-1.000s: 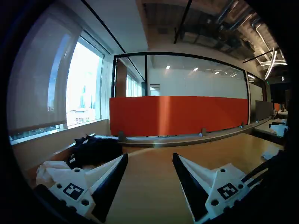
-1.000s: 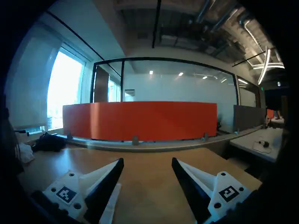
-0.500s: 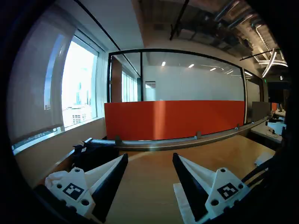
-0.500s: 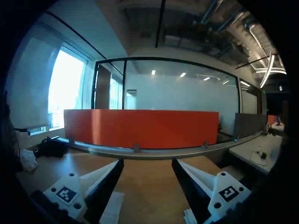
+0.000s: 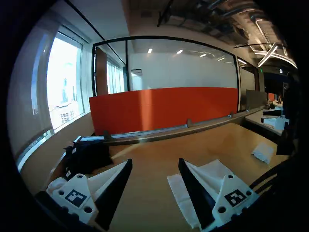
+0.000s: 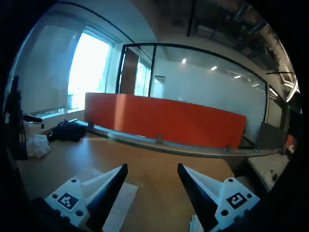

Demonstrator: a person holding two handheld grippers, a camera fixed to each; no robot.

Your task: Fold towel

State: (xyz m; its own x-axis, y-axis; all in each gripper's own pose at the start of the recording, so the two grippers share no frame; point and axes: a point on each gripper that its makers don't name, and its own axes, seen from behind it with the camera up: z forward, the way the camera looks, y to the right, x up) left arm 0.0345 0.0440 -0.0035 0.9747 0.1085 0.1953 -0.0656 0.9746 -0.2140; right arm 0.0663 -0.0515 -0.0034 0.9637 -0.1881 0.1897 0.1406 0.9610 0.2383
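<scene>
Plainly, with the left gripper (image 5: 154, 170) and right gripper (image 6: 152, 172) both spread apart and empty over the white towel (image 5: 177, 191) lying flat on the wooden desk (image 5: 154, 147), a careless descent could bunch the cloth instead of catching its edge

An orange partition (image 5: 166, 110) lines the far edge of a wooden tabletop (image 5: 154, 162). A black bag (image 5: 87, 154) sits before the partition's left end, with a crumpled white bundle (image 6: 37, 145) nearby. A glass wall (image 5: 181, 65) rises behind the partition.
</scene>
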